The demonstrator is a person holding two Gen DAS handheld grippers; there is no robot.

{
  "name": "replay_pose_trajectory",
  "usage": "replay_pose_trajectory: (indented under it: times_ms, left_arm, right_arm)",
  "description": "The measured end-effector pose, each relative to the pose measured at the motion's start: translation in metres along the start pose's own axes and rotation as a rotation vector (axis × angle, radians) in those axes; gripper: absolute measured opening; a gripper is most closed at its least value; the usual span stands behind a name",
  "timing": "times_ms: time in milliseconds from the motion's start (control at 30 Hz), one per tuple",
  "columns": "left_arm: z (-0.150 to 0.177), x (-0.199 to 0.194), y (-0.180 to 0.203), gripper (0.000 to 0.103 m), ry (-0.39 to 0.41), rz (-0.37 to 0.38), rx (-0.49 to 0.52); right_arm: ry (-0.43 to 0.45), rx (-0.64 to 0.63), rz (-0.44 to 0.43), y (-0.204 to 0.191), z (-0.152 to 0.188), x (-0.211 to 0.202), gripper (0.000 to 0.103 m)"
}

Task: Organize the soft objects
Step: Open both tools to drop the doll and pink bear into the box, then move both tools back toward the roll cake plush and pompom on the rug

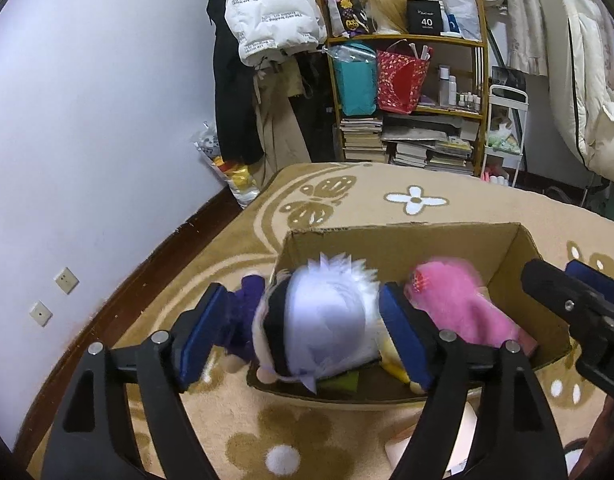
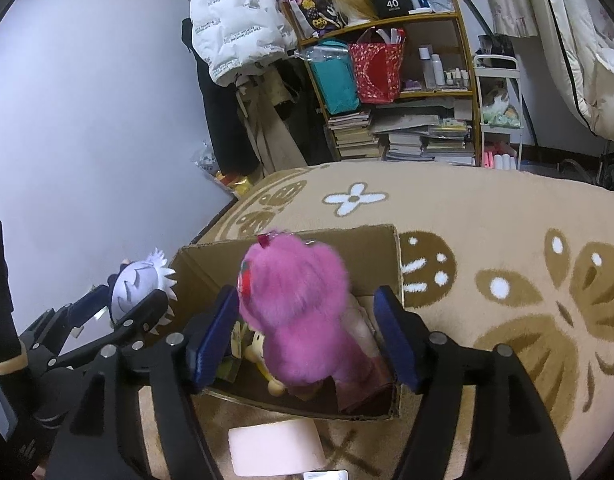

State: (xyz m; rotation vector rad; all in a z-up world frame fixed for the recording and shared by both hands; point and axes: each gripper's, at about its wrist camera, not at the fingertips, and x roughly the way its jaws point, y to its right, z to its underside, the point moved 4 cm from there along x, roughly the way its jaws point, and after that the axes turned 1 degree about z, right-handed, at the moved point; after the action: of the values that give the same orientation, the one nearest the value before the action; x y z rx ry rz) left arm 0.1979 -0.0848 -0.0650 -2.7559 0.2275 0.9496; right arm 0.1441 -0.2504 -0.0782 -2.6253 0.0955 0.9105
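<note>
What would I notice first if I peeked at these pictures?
Two fluffy dolls over a cardboard box on the flowery rug. The white-haired doll sits between the left gripper's blue pads at the box's left edge. The pink-haired doll sits between the right gripper's pads, over the box.

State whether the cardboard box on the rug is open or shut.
Open. The cardboard box has no lid over it; a pink plush and a yellow toy show inside.
</note>
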Motion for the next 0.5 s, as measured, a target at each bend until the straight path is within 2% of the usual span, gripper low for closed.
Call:
replay_pose_trajectory:
  times_ms: [33, 167, 233, 333, 400, 500]
  left_arm:
    - [0.0, -0.001, 0.0, 0.086, 0.002, -0.005, 0.005]
    - [0.0, -0.007, 0.001, 0.093, 0.009, -0.019, 0.016]
    - [0.0, -0.009, 0.0, 0.1, 0.004, -0.019, 0.018]
    - [0.0, -0.014, -0.002, 0.103, 0.009, -0.015, 0.017]
    - [0.0, -0.015, -0.003, 0.103, 0.002, -0.015, 0.017]
    - [0.001, -0.021, -0.009, 0.103, 0.001, -0.028, 0.005]
  right_arm:
    - [0.002, 0.003, 0.0, 0.0, 0.0, -0.001, 0.081]
    - [0.001, 0.006, 0.009, 0.0, 0.001, -0.004, 0.087]
    - [0.003, 0.01, 0.011, 0.001, 0.002, -0.007, 0.091]
    - [-0.001, 0.015, 0.016, 0.001, 0.003, -0.011, 0.093]
    - [-0.001, 0.017, 0.019, 0.002, 0.003, -0.014, 0.102]
    - [0.007, 0.02, 0.022, 0.002, 0.005, -0.021, 0.103]
